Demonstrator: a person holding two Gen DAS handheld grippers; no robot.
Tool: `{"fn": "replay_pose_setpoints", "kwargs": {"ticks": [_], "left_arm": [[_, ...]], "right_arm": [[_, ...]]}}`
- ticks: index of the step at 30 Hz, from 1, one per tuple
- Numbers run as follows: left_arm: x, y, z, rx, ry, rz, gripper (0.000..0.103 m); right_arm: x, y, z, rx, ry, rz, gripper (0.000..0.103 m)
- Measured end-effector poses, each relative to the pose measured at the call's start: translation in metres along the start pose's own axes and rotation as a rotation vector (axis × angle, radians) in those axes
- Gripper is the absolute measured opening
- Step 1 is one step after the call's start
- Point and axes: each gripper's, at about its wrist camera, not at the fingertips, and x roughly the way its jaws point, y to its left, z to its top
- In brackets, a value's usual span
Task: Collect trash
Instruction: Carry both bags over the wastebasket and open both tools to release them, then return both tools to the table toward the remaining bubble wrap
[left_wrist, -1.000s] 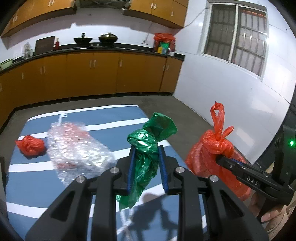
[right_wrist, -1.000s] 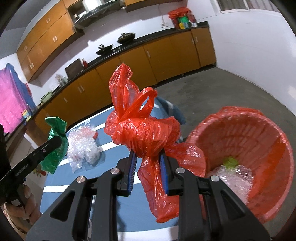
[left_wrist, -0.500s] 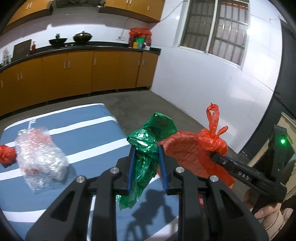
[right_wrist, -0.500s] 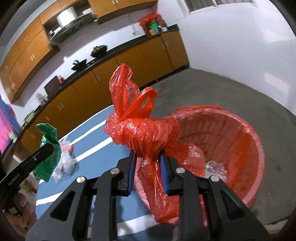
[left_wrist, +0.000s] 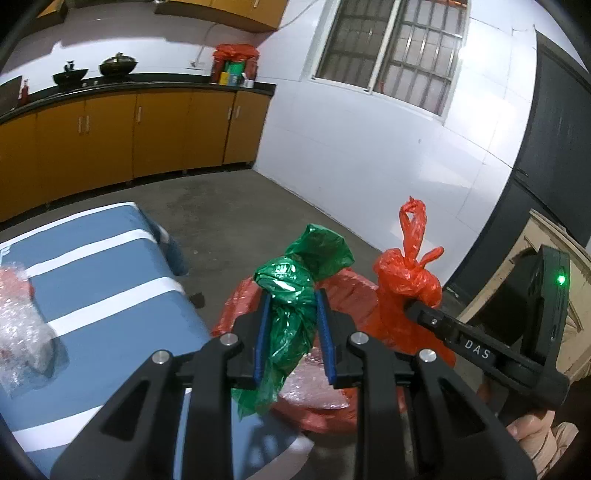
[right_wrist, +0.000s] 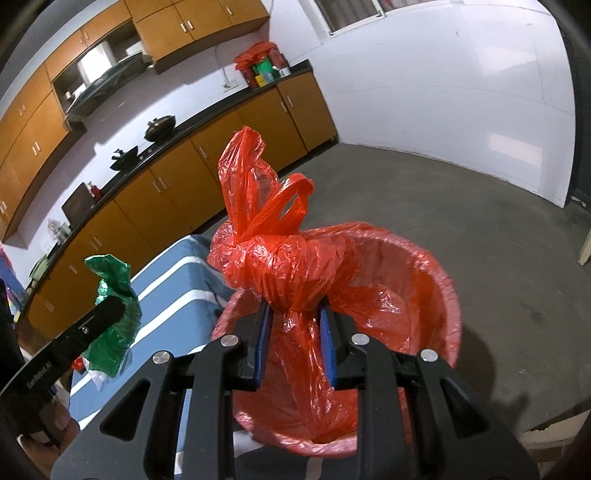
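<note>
While both loads hang at the bin: I line up the drop.
Left gripper (left_wrist: 291, 338): clamped on green bag (left_wrist: 295, 291), above red-lined bin (right_wrist: 439, 291) rim.
Right gripper (right_wrist: 295, 341): clamped on knotted red bag (right_wrist: 280, 269), over bin mouth.
Tip: centre both, then release.

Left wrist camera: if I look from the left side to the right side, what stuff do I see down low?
Bubble wrap → blue striped table → green bag in the left claw → red bag in the right claw.
</note>
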Motion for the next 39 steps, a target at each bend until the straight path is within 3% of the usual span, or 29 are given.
{"fn": "replay_pose_setpoints", "kwargs": {"ticks": [5,16,25,30,32,39], "left_arm": [[0.017,-0.01,0.0,0.021,0.021,-0.012,0.024],[0.048,-0.021,0.004,0.039,0.056,-0.025,0.025],[0.057,-0.013,-0.003,0.029,0.076,-0.012,0.036],[0.048,0.004,-0.008,0.025,0.066,0.061,0.045],[0.04,0.014,-0.01,0.014,0.058,0.087,0.048],[0.005,0.049,-0.027,-0.01,0.035,0.209,0.056]], "right_arm": [[-0.001,-0.001,0.005,-0.026,-0.022,-0.033,0.025],[0.005,-0.009,0.011,0.001,-0.023,-0.018,0.025],[0.008,-0.013,0.012,0.006,-0.021,-0.016,0.043],[0.0,-0.008,0.007,-0.054,-0.053,-0.081,0.067],[-0.002,-0.003,0.007,-0.088,-0.067,-0.11,0.072],[0.001,0.014,0.002,-0.15,-0.061,-0.114,0.074]]}}
